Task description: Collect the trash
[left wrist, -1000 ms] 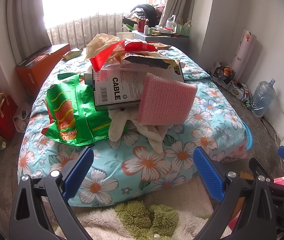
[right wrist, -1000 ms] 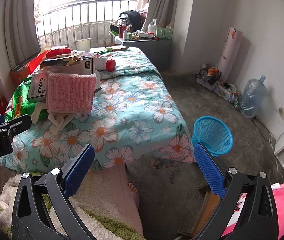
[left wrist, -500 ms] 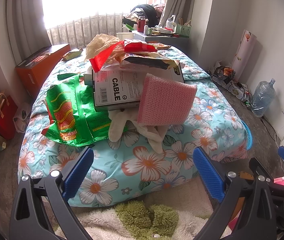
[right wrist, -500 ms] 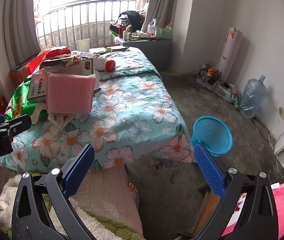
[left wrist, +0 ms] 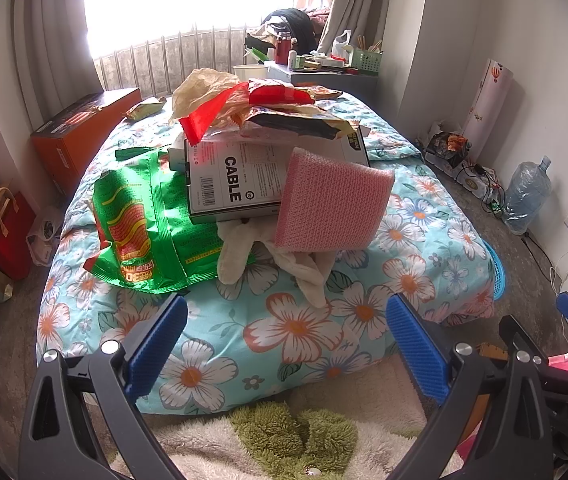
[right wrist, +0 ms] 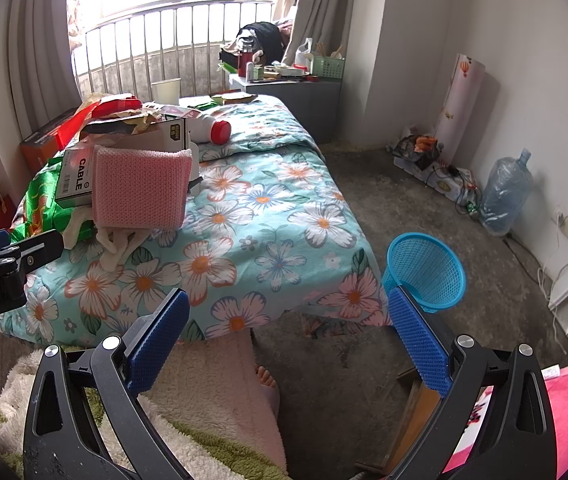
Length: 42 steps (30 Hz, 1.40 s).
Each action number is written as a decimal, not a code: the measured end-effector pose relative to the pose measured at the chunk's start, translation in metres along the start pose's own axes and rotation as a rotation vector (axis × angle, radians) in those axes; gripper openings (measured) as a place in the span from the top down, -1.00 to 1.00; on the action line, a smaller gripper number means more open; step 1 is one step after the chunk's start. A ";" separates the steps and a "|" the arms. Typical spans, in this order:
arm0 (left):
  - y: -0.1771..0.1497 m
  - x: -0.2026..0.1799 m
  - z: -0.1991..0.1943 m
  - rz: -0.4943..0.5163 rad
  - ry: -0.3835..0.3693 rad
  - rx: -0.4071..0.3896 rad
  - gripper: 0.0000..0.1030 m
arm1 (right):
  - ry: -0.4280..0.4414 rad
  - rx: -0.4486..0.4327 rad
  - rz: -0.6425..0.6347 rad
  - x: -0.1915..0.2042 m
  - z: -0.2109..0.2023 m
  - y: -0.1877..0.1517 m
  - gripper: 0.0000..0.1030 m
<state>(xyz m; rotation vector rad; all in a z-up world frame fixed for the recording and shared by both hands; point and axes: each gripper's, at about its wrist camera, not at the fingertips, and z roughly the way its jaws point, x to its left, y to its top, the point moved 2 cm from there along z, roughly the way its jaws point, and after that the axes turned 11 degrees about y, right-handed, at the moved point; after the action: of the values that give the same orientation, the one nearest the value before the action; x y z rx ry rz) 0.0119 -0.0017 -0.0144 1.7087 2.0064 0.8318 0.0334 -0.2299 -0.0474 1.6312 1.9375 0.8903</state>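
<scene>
A heap of trash lies on the flowered bed: a pink bubble-wrap pouch, a white box marked CABLE, a green snack bag, red and brown wrappers and a white cloth. My left gripper hangs open in front of the bed's near edge, holding nothing. In the right wrist view the pink pouch and CABLE box sit at the left. My right gripper is open and empty over the bed's corner, with the blue mesh basket just behind its right finger.
A white bottle with a red cap and a paper cup lie farther up the bed. A water jug and cables line the right wall. An orange box stands left of the bed. A person's bare foot rests on the floor.
</scene>
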 end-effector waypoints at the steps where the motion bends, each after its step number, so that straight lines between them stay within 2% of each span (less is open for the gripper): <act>1: 0.000 0.000 0.000 0.000 0.000 0.000 -0.89 | 0.000 0.000 0.000 0.000 0.000 0.000 -0.85; 34: -0.004 0.008 0.010 -0.006 -0.002 0.021 -0.89 | 0.004 -0.002 0.005 0.001 0.005 0.004 -0.85; 38: -0.003 0.019 0.020 -0.021 -0.023 0.015 -0.89 | 0.017 -0.009 0.007 0.012 0.013 0.025 -0.85; 42: 0.003 0.035 0.026 -0.047 -0.072 -0.043 -0.89 | 0.054 -0.025 0.021 0.019 0.025 0.044 -0.85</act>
<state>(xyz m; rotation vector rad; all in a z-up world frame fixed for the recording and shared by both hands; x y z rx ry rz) 0.0236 0.0382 -0.0289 1.6378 1.9598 0.7805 0.0768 -0.2027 -0.0316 1.6320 1.9402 0.9725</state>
